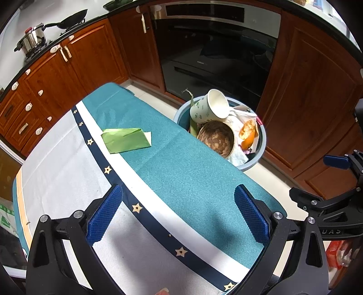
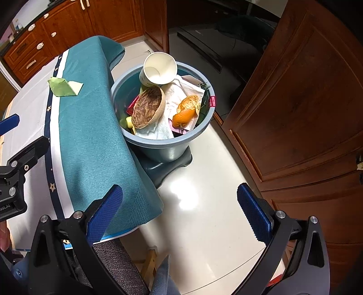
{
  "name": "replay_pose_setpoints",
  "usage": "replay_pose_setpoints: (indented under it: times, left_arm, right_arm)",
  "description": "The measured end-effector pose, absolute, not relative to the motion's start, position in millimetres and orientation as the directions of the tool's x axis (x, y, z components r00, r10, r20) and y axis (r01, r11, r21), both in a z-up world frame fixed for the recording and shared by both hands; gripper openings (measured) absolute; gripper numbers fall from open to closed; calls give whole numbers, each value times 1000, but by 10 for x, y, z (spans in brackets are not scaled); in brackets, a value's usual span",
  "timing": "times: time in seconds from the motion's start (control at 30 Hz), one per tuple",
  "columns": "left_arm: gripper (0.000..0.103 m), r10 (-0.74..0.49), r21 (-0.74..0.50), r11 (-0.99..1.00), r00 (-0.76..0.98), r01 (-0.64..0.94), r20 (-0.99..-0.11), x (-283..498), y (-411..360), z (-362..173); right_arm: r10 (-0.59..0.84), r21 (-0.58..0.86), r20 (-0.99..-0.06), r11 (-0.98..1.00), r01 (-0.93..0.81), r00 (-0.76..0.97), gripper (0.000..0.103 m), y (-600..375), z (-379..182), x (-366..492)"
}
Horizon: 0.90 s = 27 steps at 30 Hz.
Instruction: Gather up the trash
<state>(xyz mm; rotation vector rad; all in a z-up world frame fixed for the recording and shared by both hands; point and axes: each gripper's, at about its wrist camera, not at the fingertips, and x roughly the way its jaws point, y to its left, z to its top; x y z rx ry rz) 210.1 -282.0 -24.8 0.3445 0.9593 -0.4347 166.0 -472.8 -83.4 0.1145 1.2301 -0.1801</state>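
Note:
A folded green paper point(image 1: 126, 140) lies on the teal tablecloth point(image 1: 181, 172); it also shows in the right wrist view point(image 2: 63, 86). A blue-grey trash bin point(image 2: 168, 145) stands on the floor beside the table, full: a paper cup point(image 2: 160, 70), a brown bowl point(image 2: 147, 109), orange peel point(image 2: 185, 111) and tissues. The bin also shows in the left wrist view point(image 1: 257, 158). My left gripper point(image 1: 179, 213) is open and empty above the table, short of the green paper. My right gripper point(image 2: 180, 213) is open and empty above the floor, near the bin.
Wooden cabinets point(image 1: 68, 74) and a black oven point(image 1: 215, 50) line the far side. A pot point(image 1: 33, 40) and pan point(image 1: 72, 17) sit on the stove. A wooden door point(image 2: 306, 102) stands right of the bin. A grey chair seat point(image 2: 118, 265) lies below the right gripper.

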Motion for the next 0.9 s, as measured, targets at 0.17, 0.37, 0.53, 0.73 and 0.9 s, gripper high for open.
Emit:
replay_pose_setpoints:
  times: [0.17,0.37,0.53,0.73,0.9]
  left_arm:
    - [99,-200,94,861,502,500,-841,2098,-2815,-240]
    - [99,-199,97,861,507,499,-839,2077,-2823,-218]
    - [99,-198,98,862,507,498,-839,2072,-2823,-218]
    - [99,-199,97,862,508,497,-838,2070,-2826,-218]
    - [99,-197,99,863,510,496,-837,2068,-2827,-212]
  right_arm:
    - [-74,-9,-942,980,196,327,97,-4722,-803,1649]
    - [-73,-8,-942,981,194,328,97,-4713,-783,1642]
    - [-73,-8,-941,981,192,331,97,-4703,-776,1635]
    - [-73,-9,-942,981,192,327,97,-4697,-790,1621]
    - [-70,-7,-943,981,192,325,97,-4700,-803,1622]
